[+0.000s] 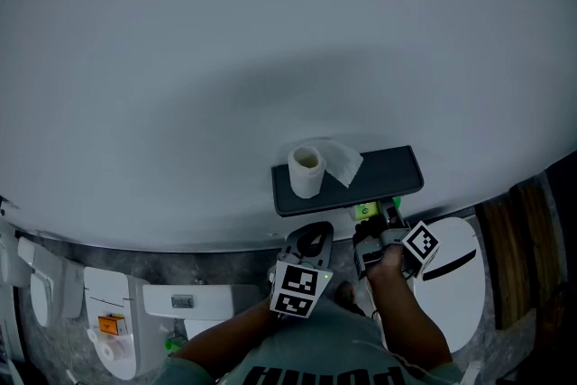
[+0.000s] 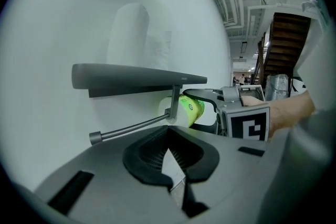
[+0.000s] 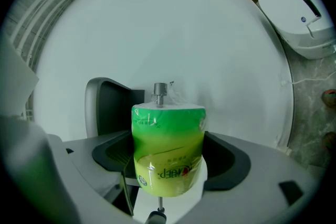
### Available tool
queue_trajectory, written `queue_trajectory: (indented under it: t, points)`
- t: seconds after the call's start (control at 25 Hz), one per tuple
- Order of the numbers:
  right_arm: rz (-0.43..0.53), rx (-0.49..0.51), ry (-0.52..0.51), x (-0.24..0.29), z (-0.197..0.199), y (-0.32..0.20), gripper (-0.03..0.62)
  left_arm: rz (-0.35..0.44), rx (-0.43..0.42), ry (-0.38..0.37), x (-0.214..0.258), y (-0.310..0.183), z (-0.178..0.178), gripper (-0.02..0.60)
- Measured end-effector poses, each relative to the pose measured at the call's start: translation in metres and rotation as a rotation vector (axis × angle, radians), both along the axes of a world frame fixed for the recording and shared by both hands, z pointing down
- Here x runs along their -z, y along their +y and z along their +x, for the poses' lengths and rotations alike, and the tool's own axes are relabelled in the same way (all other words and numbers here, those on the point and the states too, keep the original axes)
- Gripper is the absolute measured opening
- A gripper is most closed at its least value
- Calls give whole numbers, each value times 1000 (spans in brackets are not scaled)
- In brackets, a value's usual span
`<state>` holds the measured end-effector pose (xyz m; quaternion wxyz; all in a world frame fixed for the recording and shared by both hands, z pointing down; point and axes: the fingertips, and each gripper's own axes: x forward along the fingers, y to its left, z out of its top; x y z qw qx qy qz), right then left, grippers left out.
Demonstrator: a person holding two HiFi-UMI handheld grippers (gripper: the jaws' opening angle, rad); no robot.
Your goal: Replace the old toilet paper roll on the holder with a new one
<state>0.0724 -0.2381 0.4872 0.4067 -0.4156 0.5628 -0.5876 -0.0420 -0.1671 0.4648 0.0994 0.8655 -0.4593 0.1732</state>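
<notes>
The dark holder shelf (image 1: 379,173) juts from the pale wall, and the old white roll (image 1: 306,170) stands upright on top of it with a loose sheet hanging. In the left gripper view the shelf (image 2: 136,76) shows edge-on, with its metal rod (image 2: 131,127) below. The new roll (image 3: 168,149), in green wrap, is threaded on the rod, whose tip (image 3: 159,89) sticks out beyond it. My right gripper (image 3: 168,157) is shut on this roll and shows under the shelf (image 1: 374,223). My left gripper (image 1: 311,241) hangs left of it, jaws together (image 2: 170,157) with a thin pale sliver between them.
White toilets (image 1: 108,311) stand at the lower left on grey stone floor. A white rounded lid (image 1: 455,279) lies to the right, beside a wooden panel (image 1: 518,239). The wall is close ahead of both grippers.
</notes>
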Motion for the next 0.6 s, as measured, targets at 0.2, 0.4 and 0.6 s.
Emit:
queue_trajectory:
  t: [0.2, 0.4, 0.6]
  points:
    - [42, -1, -5, 1, 0, 0, 413, 0, -20, 6, 0, 1, 4, 8]
    - [79, -4, 1, 2, 1, 2, 414, -1, -35, 7, -1, 3, 6, 8]
    - [81, 2, -9, 1, 2, 4, 416, -5, -43, 13, -2, 4, 7, 8]
